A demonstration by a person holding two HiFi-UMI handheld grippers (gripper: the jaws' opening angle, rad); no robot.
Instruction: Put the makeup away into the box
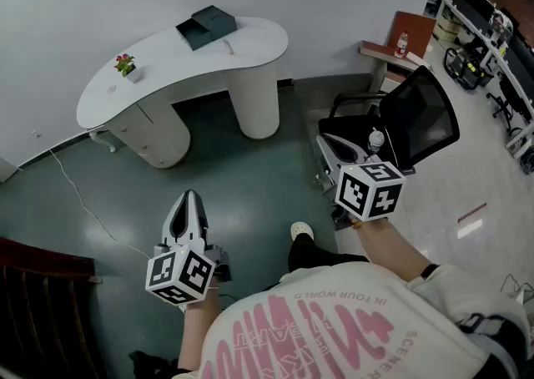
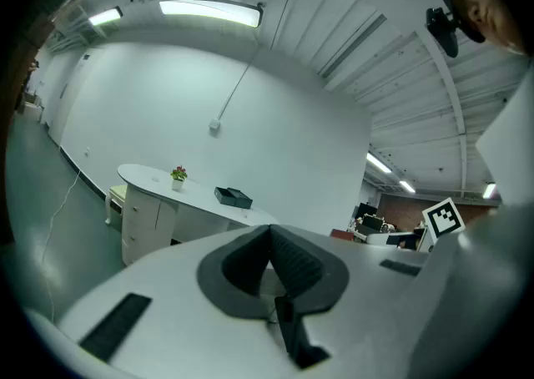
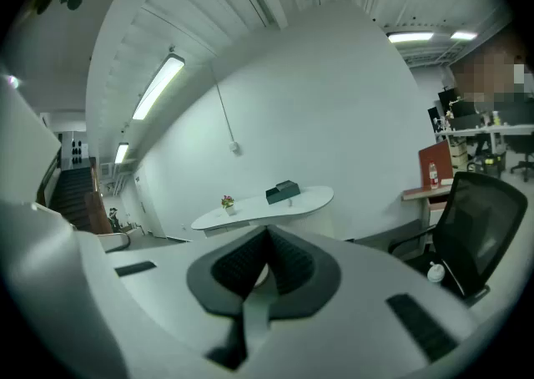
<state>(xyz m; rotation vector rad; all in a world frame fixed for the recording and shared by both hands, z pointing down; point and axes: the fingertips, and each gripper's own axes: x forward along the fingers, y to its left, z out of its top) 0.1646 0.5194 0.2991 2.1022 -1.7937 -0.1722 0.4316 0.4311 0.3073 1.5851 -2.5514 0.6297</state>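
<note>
The dark teal box (image 1: pixel 206 27) lies open on a white curved table (image 1: pixel 250 39) far ahead, across a stretch of floor. It also shows in the left gripper view as the box (image 2: pixel 233 197) and in the right gripper view as the box (image 3: pixel 283 192). A small pale item beside it is too small to identify. My left gripper (image 1: pixel 190 195) hangs low at the left with its jaws together and nothing between them (image 2: pixel 269 231). My right gripper (image 1: pixel 324 145) is held out in front of the office chair, shut and empty (image 3: pixel 267 231).
A small flower pot (image 1: pixel 126 65) stands on the table's left end. A black office chair (image 1: pixel 417 118) with a water bottle (image 1: pixel 375 140) on its seat is at the right. A white cable (image 1: pixel 75 194) runs over the floor. A dark railing (image 1: pixel 33 285) is at lower left.
</note>
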